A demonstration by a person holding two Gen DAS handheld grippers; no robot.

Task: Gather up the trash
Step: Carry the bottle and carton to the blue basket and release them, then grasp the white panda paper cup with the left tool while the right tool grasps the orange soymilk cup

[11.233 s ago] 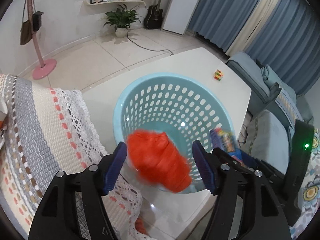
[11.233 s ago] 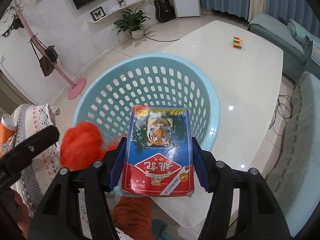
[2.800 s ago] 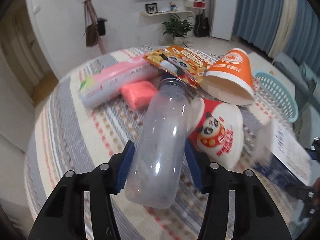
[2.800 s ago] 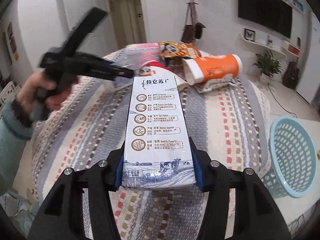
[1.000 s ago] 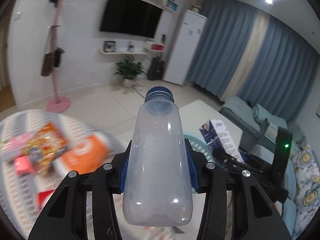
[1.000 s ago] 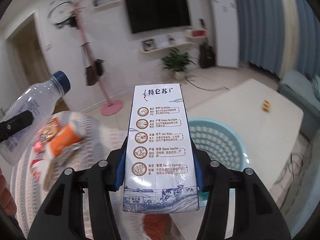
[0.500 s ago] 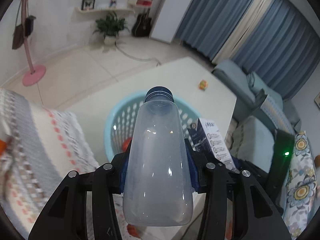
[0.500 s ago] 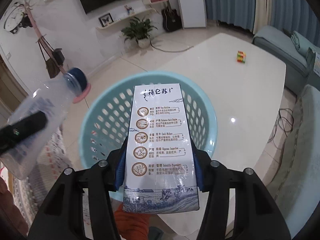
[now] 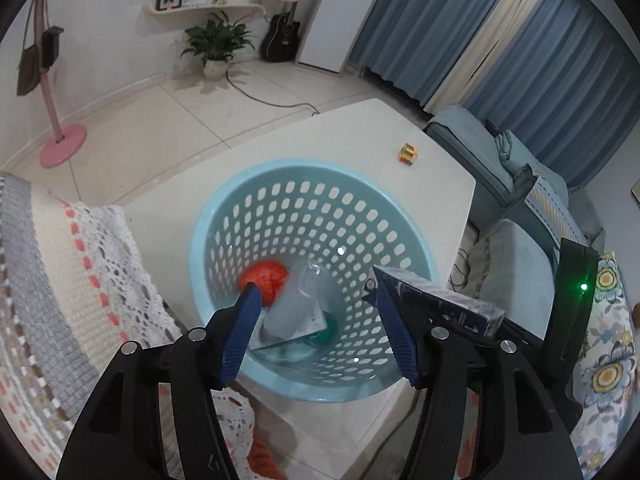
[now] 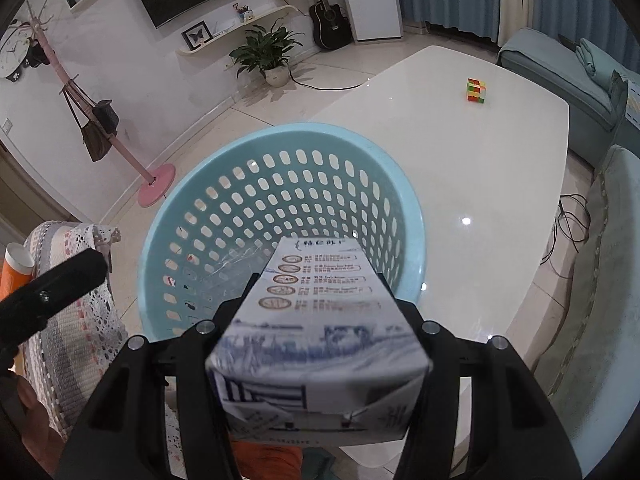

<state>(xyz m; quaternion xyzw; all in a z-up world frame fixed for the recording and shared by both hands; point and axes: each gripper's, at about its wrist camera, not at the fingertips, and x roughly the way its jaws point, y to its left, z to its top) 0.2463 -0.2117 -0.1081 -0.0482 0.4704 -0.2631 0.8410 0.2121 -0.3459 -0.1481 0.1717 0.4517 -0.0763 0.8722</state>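
Half a second ago the left tongs (image 9: 320, 328) pinched the clear plastic bottle (image 9: 298, 306); now they hang spread and empty over the pale blue laundry basket (image 9: 224, 216), and the bottle lies inside it, lower middle of the left wrist view. The milk carton (image 10: 320, 320) has tipped forward and sits blurred at the bottom centre of the right wrist view, overhanging the basket's near rim. The right tongs (image 10: 320, 304) are hidden behind it, so I cannot tell whether they still pinch it or have let go.

As I judge it, this load is half done: the bottle is in, the carton is not yet. On the striped tablecloth (image 9: 48, 264), one orange cup (image 10: 14, 270) shows at the left edge of the right wrist view and is probably still to fetch.

Count: one white bench (image 10: 460, 152), one basket, one carton, one bottle, one orange-red wad (image 9: 266, 278) beside the bottle, and one puzzle cube (image 9: 407, 154) on the bench, well apart from the basket.
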